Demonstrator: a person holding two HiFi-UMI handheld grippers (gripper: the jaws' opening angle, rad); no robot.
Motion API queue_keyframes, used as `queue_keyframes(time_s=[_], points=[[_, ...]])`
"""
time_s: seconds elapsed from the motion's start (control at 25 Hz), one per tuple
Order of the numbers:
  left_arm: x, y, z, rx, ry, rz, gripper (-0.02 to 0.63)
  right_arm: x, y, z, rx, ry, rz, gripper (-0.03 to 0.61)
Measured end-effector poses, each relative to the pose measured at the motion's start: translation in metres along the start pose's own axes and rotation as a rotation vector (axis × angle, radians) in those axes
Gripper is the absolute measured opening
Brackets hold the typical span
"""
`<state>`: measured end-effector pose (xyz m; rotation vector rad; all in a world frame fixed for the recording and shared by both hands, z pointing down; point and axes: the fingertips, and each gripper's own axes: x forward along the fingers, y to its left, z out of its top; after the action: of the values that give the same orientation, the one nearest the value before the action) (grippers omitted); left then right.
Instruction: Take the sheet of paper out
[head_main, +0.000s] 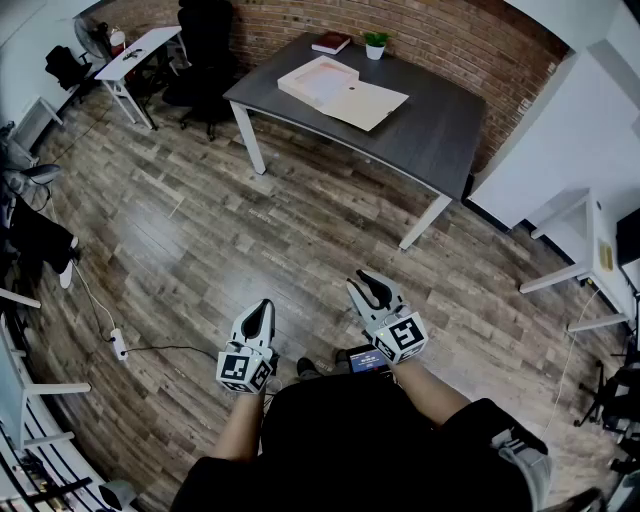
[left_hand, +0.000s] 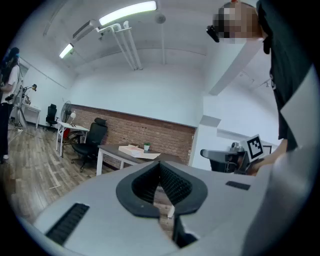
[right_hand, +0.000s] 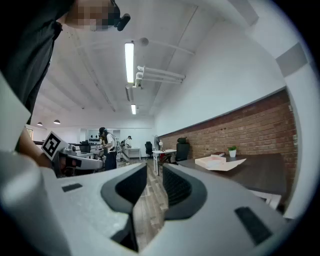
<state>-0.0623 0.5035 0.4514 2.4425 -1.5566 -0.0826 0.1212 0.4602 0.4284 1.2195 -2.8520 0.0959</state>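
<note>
Wooden plank floor (head_main: 200, 240): spreads out from the table on its near side; the person stands on it, well apart from the table.

Table (head_main: 440, 130): dark grey top, white legs, set against a brick wall.

Office chair (head_main: 205, 50): black, just beside the table's left end.

Cardboard box (head_main: 368, 105): flat, beige, on the table's far left part, its lid folded open onto the tabletop.

Sheet of paper (head_main: 320, 80): a pale, flat, whitish layer inside the box's open tray on the table. From this far its edges cannot be told from the box lining.

Left gripper (head_main: 262, 308): held low and near the person's body, well short of the table. The jaws meet at the tips with nothing between them.

Right gripper (head_main: 368, 285): beside the left one, slightly nearer the table. The jaws stand a narrow gap apart and only floor shows between them.

Book (head_main: 331, 43): dark red, at the table's far edge, behind the box.

Potted plant (head_main: 375, 44): small, green, white pot, on the table just right of the book.
</note>
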Motion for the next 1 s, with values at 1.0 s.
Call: queue_keyframes(time_s=[1.0], points=[[-0.016,-0.035,-0.008,-0.005,-0.002,-0.015,-0.005,-0.044,-0.002,-0.015,0.091,-0.012,-0.038,0.104]])
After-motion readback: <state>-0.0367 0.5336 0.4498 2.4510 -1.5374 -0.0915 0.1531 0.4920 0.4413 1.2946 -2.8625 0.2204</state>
